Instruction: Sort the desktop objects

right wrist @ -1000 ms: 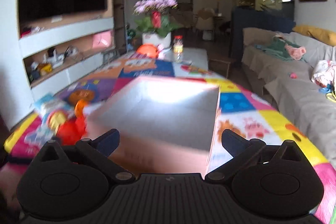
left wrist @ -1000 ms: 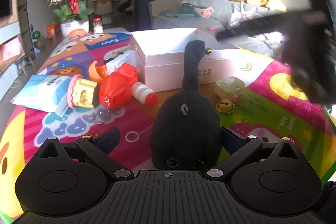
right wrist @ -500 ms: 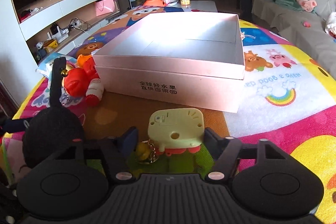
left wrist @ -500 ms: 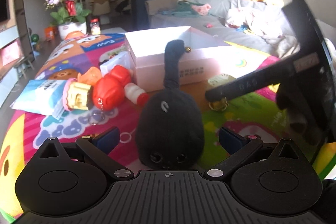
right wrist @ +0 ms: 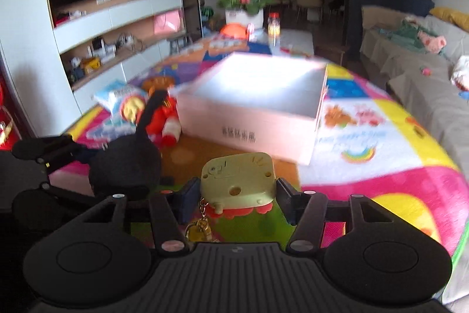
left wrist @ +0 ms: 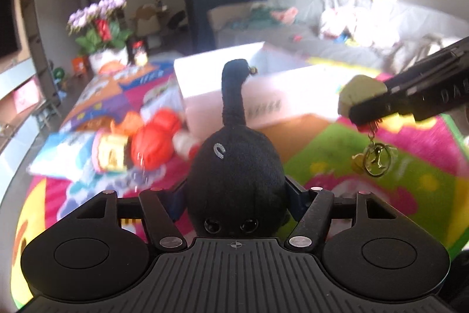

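- My left gripper (left wrist: 236, 197) is closing on a soft black plush toy (left wrist: 236, 175); its long neck sticks up past my fingers.
- My right gripper (right wrist: 233, 195) is closing on a pale green toy (right wrist: 237, 181) with a gold keyring.

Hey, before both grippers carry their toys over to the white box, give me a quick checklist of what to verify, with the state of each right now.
1. Left gripper on the black plush: ok, the plush sits between the closing jaws, pads at its sides.
2. Right gripper on the green toy: ok, jaws closing against both its sides.
3. Green toy off the mat: ok, the left view shows it in the air with its keyring dangling.
4. Plush off the mat: cannot tell.
5. White box open, with room: ok, no lid, and the inside that shows is bare.
6. Path to the box: ok for the right gripper; the red toy lies beside the left one's route.
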`<state>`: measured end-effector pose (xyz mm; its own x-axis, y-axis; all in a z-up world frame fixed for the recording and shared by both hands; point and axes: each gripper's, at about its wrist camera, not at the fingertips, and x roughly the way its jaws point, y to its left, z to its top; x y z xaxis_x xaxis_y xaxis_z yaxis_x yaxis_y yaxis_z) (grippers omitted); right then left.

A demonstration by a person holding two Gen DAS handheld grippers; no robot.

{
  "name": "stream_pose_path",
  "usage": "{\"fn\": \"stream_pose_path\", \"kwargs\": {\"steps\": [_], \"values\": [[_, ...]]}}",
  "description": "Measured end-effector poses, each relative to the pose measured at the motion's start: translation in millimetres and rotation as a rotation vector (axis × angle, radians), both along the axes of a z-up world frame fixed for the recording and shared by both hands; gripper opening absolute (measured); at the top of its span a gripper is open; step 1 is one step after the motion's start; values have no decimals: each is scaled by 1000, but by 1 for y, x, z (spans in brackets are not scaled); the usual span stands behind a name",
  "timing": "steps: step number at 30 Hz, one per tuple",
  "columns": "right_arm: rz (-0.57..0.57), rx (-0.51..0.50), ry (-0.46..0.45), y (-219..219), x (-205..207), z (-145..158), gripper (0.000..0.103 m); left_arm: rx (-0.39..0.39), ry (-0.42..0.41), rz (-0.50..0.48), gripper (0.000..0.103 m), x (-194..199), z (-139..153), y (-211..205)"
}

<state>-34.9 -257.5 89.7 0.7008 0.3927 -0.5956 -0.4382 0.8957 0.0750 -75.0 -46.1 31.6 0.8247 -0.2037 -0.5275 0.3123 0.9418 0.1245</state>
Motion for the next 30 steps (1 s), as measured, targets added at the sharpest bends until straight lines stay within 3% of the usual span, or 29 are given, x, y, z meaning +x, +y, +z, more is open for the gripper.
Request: {"fn": "stream_pose_path", "kwargs": {"steps": [7,10,14,16,18,21,25,30], "values": [[-44,122,-186,-25,-16,55,56,1,-221,-36,71,0,63,-15],[-61,130,-192,-31,-13,57,56,19,-290,-43,71,20,82,-25],[-84,126,-168,-36,0,51,56,3,-320,-73,72,64,96,-41],[-96,121,-151,-37,10,49,56,-25,-335,-89,84,90,99,-47],[-116,114,-140,-35,18,47,56,-34,-326,-66,94,111,99,-47],[-132,102,-139,-34,29,46,56,-79,-291,-10,97,118,93,-27],[-129,86,-140,-23,53,51,56,-100,-234,53,101,100,67,8],[-97,98,-115,7,108,61,56,-137,-81,104,102,80,22,40]]}}
